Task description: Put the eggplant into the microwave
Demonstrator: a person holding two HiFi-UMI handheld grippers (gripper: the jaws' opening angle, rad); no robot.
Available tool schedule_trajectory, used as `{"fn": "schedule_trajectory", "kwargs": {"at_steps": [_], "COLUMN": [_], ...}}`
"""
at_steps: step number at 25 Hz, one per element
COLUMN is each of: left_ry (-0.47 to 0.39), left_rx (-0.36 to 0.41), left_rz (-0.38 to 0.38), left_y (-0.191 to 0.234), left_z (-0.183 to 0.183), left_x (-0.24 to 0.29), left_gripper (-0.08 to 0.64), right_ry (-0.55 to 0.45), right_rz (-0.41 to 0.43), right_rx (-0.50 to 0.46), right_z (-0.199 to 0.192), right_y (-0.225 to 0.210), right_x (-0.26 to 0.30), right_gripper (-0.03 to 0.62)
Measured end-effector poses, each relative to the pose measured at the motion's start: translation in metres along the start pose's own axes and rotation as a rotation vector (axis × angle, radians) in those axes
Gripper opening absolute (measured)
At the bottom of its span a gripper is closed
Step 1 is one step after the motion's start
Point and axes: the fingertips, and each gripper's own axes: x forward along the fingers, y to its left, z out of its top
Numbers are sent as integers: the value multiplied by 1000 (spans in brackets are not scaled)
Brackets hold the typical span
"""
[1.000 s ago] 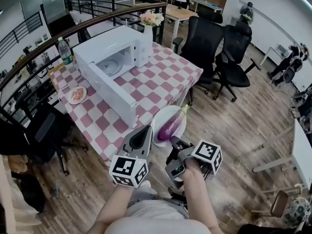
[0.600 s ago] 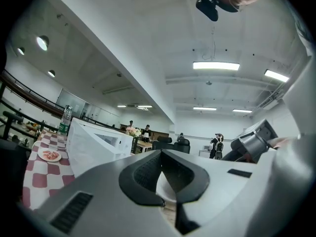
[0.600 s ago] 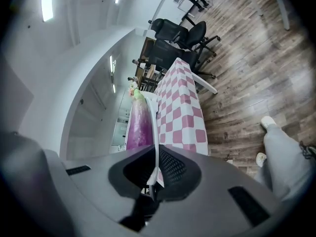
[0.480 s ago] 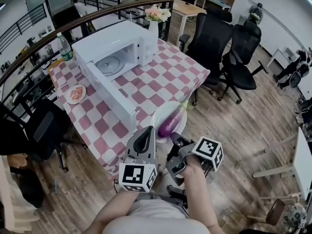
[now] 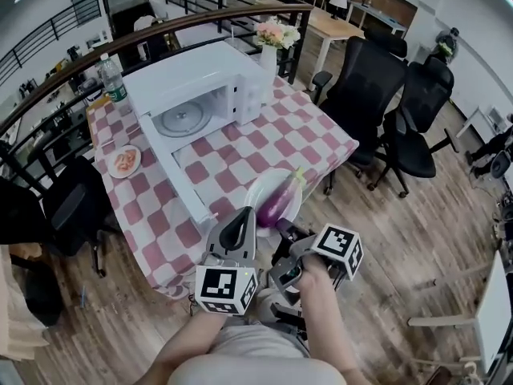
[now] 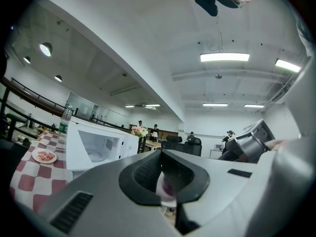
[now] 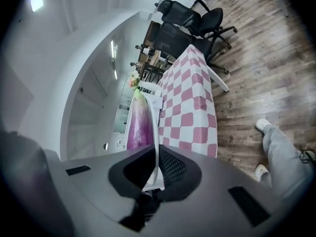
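Note:
A purple eggplant (image 5: 278,201) lies on a white plate (image 5: 258,184) held in the air over the near edge of the checkered table (image 5: 304,135). My right gripper (image 5: 282,235) is shut on the plate's near rim (image 7: 157,147), and the eggplant (image 7: 140,125) rises just beyond its jaws. My left gripper (image 5: 238,224) is shut on the rim's left side, where a strip of white plate and purple eggplant (image 6: 168,185) shows between its jaws. The white microwave (image 5: 200,87) stands at the table's far side with its door (image 5: 180,179) swung open towards me and its turntable empty.
A small plate of food (image 5: 124,161) and a water bottle (image 5: 111,79) sit on the table's left side. A flower vase (image 5: 275,42) stands right of the microwave. Black office chairs (image 5: 373,95) are to the right, and a dark railing (image 5: 48,95) runs behind the table.
Both grippers, with the plate and eggplant between them, have moved forward towards the table. The plate now overlaps the table's near edge, and the microwave looks closer.

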Motion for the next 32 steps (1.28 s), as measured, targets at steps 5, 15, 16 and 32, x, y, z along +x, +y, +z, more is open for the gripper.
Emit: {"fn": "schedule_trajectory", "kwargs": {"at_steps": [5,15,16,32], "left_ry": [-21,-40,-44,-118], "left_rx": [-6,-11,-15,-9], "left_rz": [89,315,340,609], "left_y": [11,39,41,60], "left_z": [1,-5,-6,-1], "left_x": [37,77,80,101], "left_gripper": [3,2,3,3], "right_ry": [76,262,282,514], "right_rz": [13,46,48,114], "right_rx": [-38,-95,-104,-221], "right_z": [32,71,74,101], "right_y": [8,16,16,33], "right_x": [30,85,89,140], "right_gripper": [35,35,35,35]}}
